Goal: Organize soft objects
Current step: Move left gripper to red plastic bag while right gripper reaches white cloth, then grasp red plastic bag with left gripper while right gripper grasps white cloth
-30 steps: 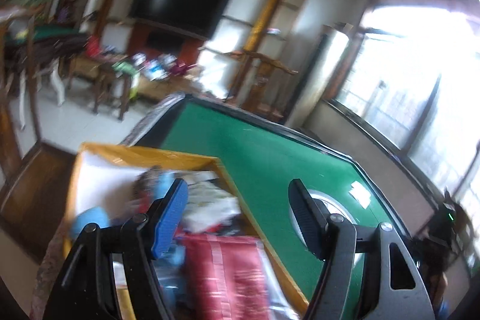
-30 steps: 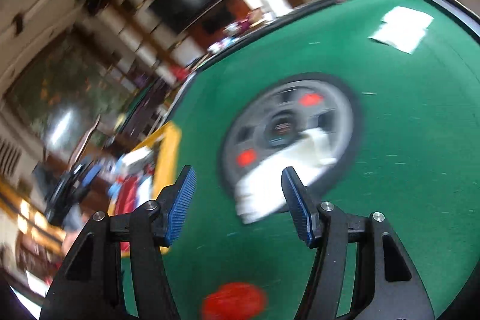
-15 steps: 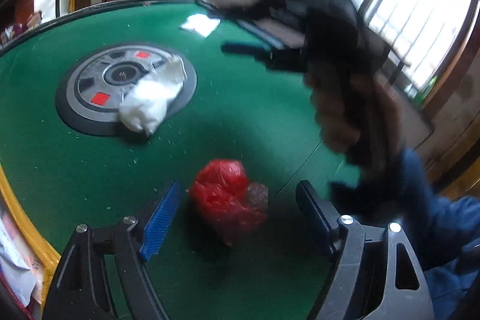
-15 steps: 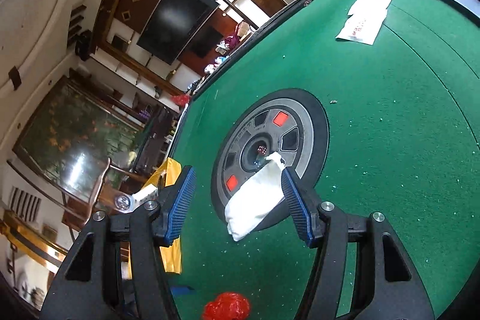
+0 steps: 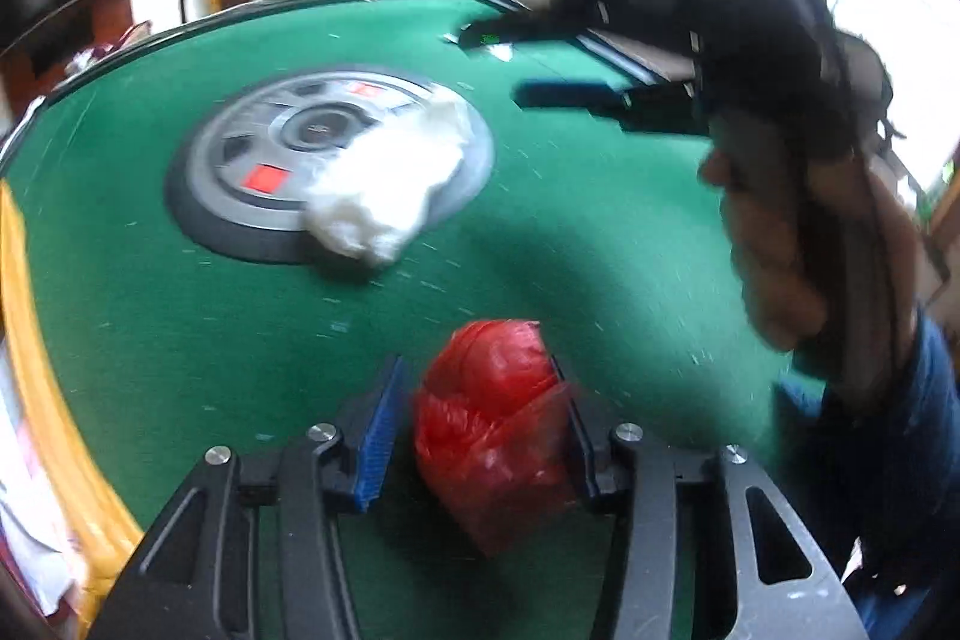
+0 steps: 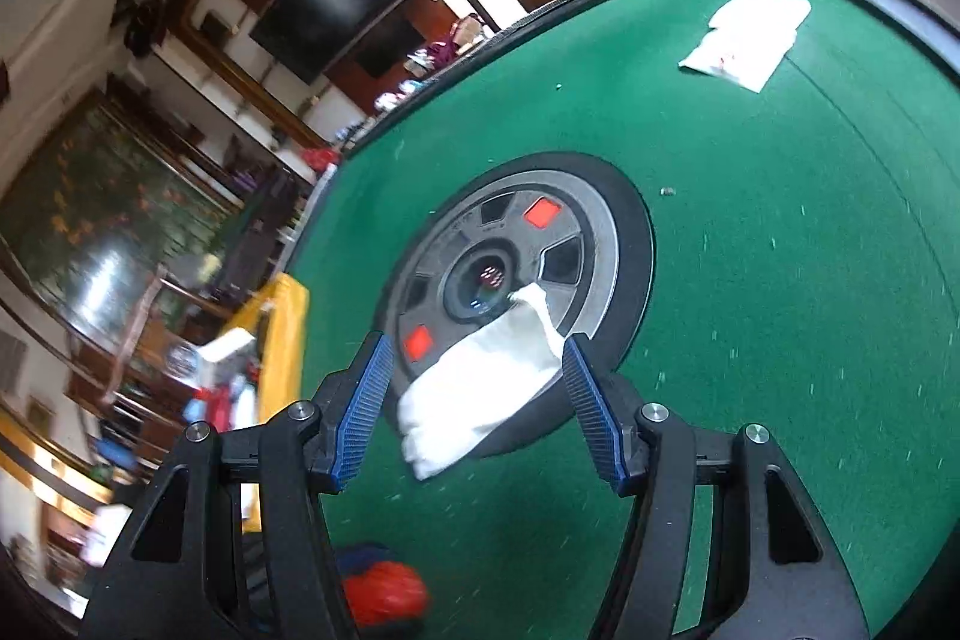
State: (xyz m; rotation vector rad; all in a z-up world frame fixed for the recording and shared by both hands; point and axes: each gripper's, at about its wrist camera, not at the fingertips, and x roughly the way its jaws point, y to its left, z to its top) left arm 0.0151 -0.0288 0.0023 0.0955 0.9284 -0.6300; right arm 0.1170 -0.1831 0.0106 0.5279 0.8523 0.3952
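A crumpled red plastic bag (image 5: 495, 418) lies on the green table between the fingers of my left gripper (image 5: 477, 424). The right finger touches it and the left blue pad stands a little off it. The jaws are open. A white cloth bundle (image 5: 384, 184) lies on the grey centre disc (image 5: 252, 160). In the right wrist view my right gripper (image 6: 477, 412) is open above the table, with the white cloth (image 6: 480, 388) between its fingers and clear gaps on both sides. The red bag (image 6: 384, 592) shows low in that view.
A yellow-rimmed box (image 6: 279, 340) full of clothes stands at the table's left edge, its rim also in the left wrist view (image 5: 36, 376). A white paper (image 6: 744, 40) lies at the table's far side. The hand holding the right gripper (image 5: 804, 220) fills the right.
My left gripper swung from the yellow box to the table, came down around the red bag and narrowed its jaws. My right gripper moved closer to the white cloth.
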